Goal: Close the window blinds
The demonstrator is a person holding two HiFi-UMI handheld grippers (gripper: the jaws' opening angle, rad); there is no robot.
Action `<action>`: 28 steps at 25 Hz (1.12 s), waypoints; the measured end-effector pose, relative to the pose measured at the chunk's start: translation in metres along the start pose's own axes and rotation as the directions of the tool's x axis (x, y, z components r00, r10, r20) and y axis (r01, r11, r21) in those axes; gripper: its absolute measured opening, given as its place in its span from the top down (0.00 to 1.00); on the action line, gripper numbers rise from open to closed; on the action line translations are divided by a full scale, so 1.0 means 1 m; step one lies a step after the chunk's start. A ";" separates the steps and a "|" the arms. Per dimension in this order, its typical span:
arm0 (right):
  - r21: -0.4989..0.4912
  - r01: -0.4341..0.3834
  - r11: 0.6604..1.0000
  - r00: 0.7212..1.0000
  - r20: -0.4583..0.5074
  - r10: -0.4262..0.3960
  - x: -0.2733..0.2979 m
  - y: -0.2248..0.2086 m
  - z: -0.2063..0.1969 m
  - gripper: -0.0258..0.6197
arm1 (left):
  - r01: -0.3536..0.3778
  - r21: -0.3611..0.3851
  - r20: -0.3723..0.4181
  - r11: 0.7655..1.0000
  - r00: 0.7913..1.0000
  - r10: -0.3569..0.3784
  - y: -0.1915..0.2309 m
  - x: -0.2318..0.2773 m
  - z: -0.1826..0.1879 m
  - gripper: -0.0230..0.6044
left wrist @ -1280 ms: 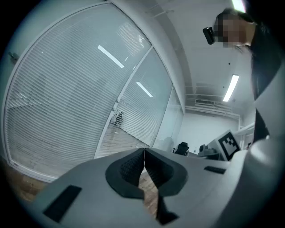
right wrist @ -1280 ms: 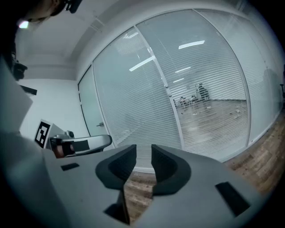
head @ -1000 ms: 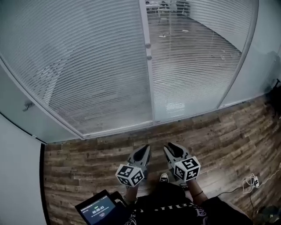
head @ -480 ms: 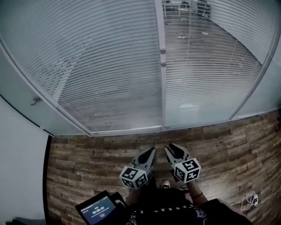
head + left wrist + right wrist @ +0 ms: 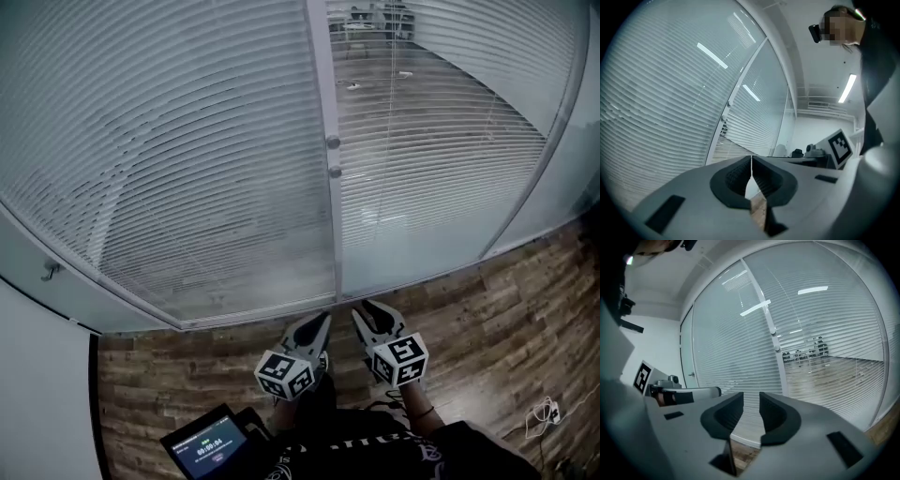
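White slatted blinds hang behind glass ahead of me. The left blind (image 5: 169, 159) looks mostly turned shut and milky. Through the slats of the right blind (image 5: 431, 150) I see a room with a wooden floor. Two small knobs (image 5: 333, 157) sit on the upright frame post (image 5: 323, 84) between the panes. My left gripper (image 5: 322, 321) is held low in front of me, shut on nothing, its tips touching (image 5: 751, 159). Beside it, my right gripper (image 5: 367, 308) is open by a narrow gap and empty (image 5: 751, 401). Both point at the window's base without touching it.
Wood-plank floor (image 5: 469, 309) runs between me and the window's bottom rail. A tablet with a lit screen (image 5: 208, 441) sits at my lower left. A door handle (image 5: 47, 272) shows on the glass at far left, and a white cable (image 5: 547, 412) lies at lower right.
The window has come nearer and the strip of floor ahead of the grippers has shrunk. Both grippers keep their place before me, jaws unchanged.
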State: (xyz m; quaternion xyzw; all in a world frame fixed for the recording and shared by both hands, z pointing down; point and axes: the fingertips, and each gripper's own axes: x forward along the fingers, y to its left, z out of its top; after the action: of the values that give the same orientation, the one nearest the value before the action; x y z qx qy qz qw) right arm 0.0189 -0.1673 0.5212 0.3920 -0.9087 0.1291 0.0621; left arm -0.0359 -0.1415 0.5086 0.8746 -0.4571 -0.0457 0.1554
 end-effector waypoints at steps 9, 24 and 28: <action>-0.148 0.132 0.980 0.991 0.053 -0.126 0.133 -0.036 0.086 0.78 | 0.104 0.008 0.006 0.994 0.995 -0.105 0.122 0.063 0.073 0.96; -0.629 0.371 0.683 0.904 0.077 -0.421 0.246 -0.116 0.181 0.74 | 0.225 -0.032 -0.075 0.974 0.971 -0.227 0.174 0.108 0.070 0.96; -0.728 0.356 0.586 0.889 0.069 -0.453 0.268 -0.127 0.184 0.72 | 0.203 -0.033 -0.075 0.979 0.976 -0.205 0.184 0.109 0.072 0.96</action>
State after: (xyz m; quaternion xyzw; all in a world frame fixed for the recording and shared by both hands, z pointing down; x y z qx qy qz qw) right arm -0.0740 -0.4896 0.4255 0.5226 -0.7651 -0.2330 0.2952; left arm -0.1331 -0.3449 0.5046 0.9160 -0.3579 -0.0328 0.1784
